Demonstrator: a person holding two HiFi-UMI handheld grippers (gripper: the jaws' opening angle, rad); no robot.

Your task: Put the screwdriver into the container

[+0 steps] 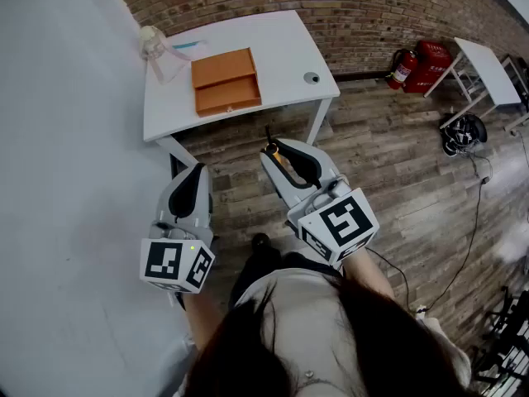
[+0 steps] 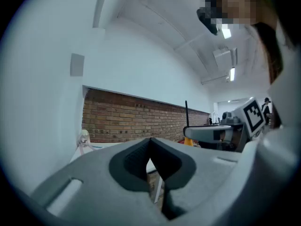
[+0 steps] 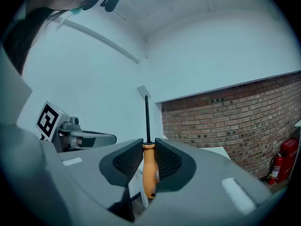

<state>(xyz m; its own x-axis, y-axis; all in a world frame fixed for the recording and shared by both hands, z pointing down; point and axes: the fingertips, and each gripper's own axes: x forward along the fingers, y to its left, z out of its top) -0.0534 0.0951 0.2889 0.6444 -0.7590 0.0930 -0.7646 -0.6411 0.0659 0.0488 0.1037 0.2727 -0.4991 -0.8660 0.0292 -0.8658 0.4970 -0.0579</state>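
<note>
two grippers: the left gripper [image 2: 150,145] and the right gripper [image 3: 149,145]. one screwdriver [image 3: 149,173]. one orange container [image 1: 225,82], with two compartments. two white tables, the near table [image 1: 285,44] and the far table [image 1: 489,66]. one red fire extinguisher [image 1: 402,68] and one red box [image 1: 431,59] beside it. one small round object [image 1: 311,78] and one pale bundle [image 1: 152,43] on the near table.

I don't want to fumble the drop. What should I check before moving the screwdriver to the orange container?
1. Screwdriver clamped in right gripper: ok.
2. Grip firm enough: cannot tell.
3. Left gripper shut, empty, off to the side: ok.
4. Container open on the table: ok.
5. Right gripper above container: not ok, it is short of the table.
</note>
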